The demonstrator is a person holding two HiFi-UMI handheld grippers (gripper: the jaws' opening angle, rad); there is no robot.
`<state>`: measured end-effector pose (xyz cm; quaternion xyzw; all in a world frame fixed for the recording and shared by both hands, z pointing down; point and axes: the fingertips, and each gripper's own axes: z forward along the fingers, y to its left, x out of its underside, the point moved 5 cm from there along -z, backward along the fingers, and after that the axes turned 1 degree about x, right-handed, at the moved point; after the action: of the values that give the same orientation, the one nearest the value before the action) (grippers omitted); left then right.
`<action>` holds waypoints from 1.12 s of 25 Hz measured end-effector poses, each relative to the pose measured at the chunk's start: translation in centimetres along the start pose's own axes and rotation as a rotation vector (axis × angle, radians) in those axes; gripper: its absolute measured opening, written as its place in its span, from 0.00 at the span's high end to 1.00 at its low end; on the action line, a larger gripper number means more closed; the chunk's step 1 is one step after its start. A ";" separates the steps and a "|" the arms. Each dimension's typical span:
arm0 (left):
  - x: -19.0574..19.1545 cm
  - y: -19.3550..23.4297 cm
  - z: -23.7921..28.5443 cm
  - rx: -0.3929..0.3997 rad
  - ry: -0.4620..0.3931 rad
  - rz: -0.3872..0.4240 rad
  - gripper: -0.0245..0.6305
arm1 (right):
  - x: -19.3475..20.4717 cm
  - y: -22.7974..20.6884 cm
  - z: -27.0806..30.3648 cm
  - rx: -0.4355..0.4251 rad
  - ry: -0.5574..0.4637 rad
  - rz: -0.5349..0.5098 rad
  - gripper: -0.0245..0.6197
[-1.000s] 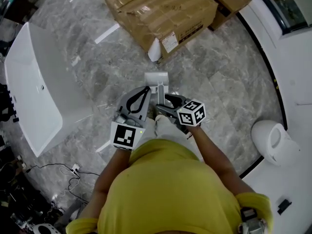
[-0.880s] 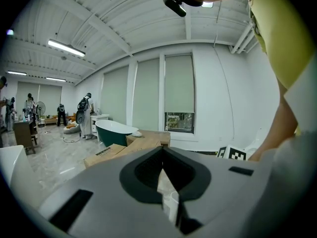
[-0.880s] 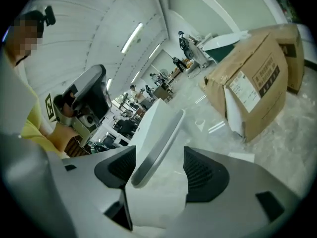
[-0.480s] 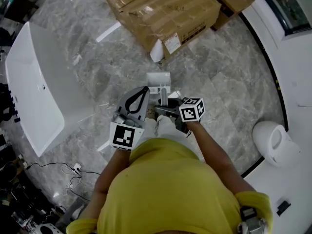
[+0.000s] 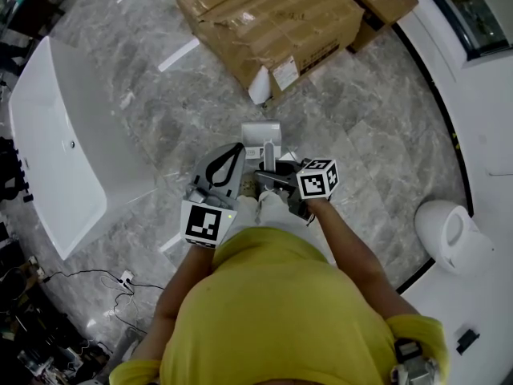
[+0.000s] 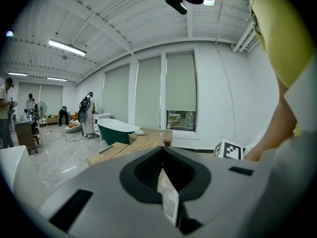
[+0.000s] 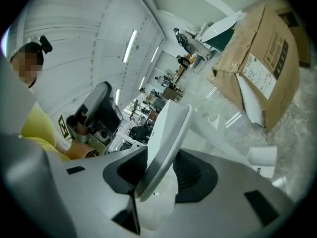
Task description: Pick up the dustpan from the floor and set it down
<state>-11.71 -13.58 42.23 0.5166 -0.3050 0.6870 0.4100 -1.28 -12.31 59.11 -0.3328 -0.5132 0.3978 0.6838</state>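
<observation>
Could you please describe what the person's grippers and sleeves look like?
The left gripper and right gripper are grey, with dark pads and a black-and-white marker cube each. The sleeves are yellow and short. The right jaws have just been closing, the white dustpan handle between them.

Yellow shirt (image 5: 276, 319); grey left hand-held gripper (image 5: 239, 147); black-and-white marker cube (image 5: 204, 223).

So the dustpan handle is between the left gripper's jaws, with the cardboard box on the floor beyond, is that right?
Not quite: the dustpan handle is between the jaws of the right gripper, which have just been closing onto it, as the right gripper view shows. The left gripper is shut, empty. The cardboard box is on the floor beyond.
</observation>
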 end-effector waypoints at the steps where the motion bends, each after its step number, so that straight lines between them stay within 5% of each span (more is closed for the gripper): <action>1: 0.0 0.0 -0.1 0.002 0.000 0.000 0.96 | -0.2 0.5 0.0 -0.004 -0.006 -0.003 0.71; 28: -1.4 -2.0 -1.4 0.080 -0.070 0.004 0.96 | -4.1 13.4 -4.6 -0.078 -0.153 -0.106 0.67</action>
<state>-10.42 -11.77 40.43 0.5557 -0.2926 0.6810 0.3766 -0.18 -10.00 44.55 -0.3002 -0.5957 0.3651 0.6494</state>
